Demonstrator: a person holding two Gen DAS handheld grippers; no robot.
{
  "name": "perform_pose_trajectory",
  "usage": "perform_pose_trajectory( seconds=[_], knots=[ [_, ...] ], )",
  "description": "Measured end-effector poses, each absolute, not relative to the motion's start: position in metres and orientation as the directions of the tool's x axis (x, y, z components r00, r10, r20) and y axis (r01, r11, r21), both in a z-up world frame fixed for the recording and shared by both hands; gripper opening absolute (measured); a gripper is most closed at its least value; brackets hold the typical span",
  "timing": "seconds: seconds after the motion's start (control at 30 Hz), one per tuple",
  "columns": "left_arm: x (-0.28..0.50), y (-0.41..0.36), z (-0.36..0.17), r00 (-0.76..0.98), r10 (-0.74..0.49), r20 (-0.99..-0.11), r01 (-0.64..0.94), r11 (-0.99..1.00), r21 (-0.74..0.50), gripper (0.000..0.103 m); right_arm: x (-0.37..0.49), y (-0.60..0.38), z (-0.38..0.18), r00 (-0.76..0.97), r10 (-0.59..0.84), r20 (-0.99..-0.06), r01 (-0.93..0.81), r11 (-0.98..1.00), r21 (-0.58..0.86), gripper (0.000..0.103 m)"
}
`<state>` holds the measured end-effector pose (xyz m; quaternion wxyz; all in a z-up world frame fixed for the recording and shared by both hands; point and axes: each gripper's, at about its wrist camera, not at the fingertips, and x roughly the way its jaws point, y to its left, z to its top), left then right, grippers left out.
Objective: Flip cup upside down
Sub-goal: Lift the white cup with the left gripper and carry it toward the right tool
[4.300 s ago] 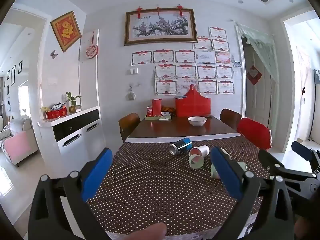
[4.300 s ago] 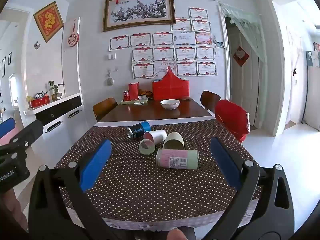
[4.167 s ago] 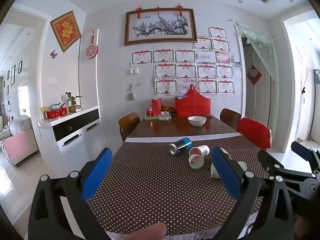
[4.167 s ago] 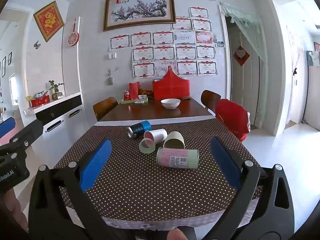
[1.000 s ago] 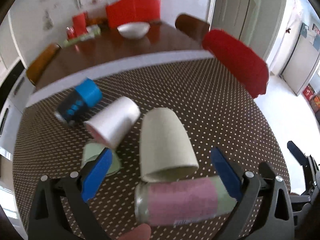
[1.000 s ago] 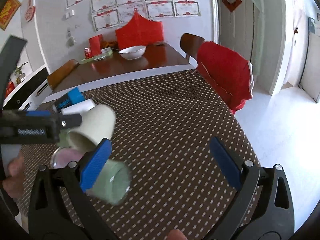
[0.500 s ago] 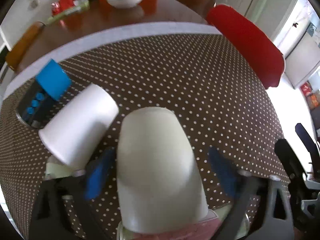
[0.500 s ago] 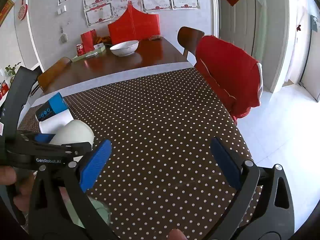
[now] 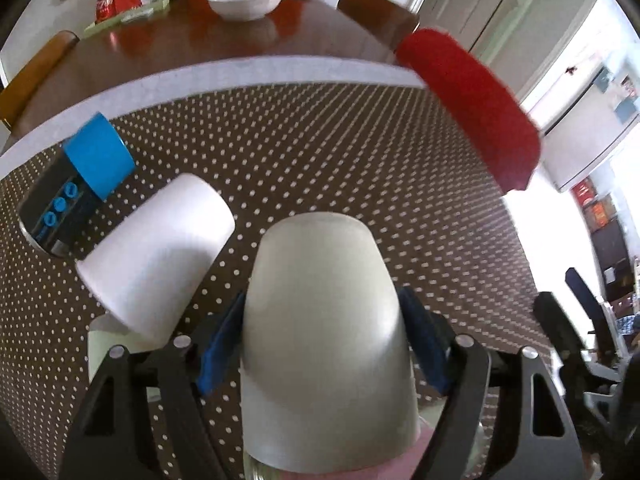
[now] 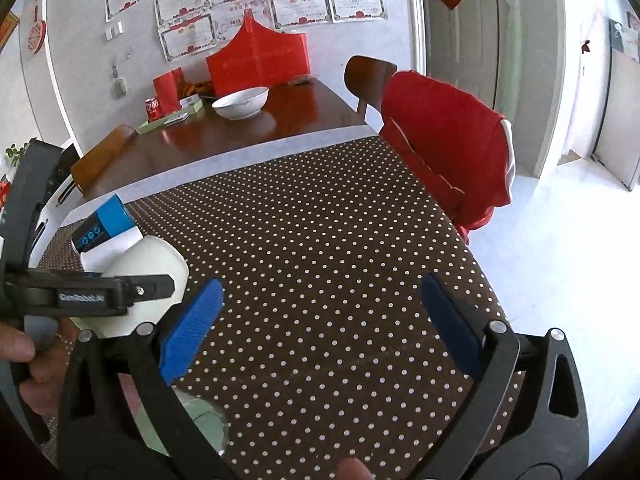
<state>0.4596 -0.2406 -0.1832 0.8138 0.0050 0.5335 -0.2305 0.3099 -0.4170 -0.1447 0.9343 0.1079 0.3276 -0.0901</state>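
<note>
I had the left gripper (image 9: 322,344) clamped on the cup (image 9: 324,344), its blue pads (image 9: 222,344) pressed against both sides of the beige wall. Half a second earlier those pads stood clear of the cup on either side; a second earlier the cup lay on the dotted cloth (image 9: 320,152) ahead of the wide-open fingers. The cup filled the lower middle of the left wrist view, closed base pointing away from the camera, rim nearest it. Whether it still touched the cloth I could not tell.

Left of the cup lay the white cup (image 9: 156,252) on its side, and beyond that the blue-capped can (image 9: 76,184), both placed as before. A pink can (image 9: 400,468) showed just under the cup's rim.

My right gripper (image 10: 320,320) hung to the right of the cup with its fingers spread wide around nothing, as in the earlier frames. From there I saw the cup (image 10: 148,280) behind the left gripper's black arm.
</note>
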Motion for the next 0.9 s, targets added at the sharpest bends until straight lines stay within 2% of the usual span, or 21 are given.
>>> perform_pose_trajectory(
  seconds=[0.2,0.5,0.67,0.9],
  knots=[
    [0.438,-0.22,-0.143,0.39,-0.43,-0.815,0.393,0.877,-0.274,0.075,0.291,-0.401,-0.124,0.793,-0.109,-0.6,0.239,0.961,0.141,0.097],
    [0.385,-0.159,-0.089,0.473,-0.452,-0.756,0.382,0.879,-0.286,0.075,0.259,-0.353,-0.094,0.824,-0.098,-0.558,0.204,0.97,0.131,0.097],
    [0.349,-0.117,-0.089,0.503,-0.425,-0.753,0.351,0.896,-0.272,0.075,0.241,-0.318,-0.086,0.835,-0.066,-0.547,0.159,0.979,0.124,0.097],
    [0.305,-0.077,-0.127,0.51,-0.371,-0.776,0.277,0.925,-0.26,0.075,0.208,-0.275,-0.088,0.839,-0.039,-0.543,0.116,0.987,0.107,0.097]
  ],
)
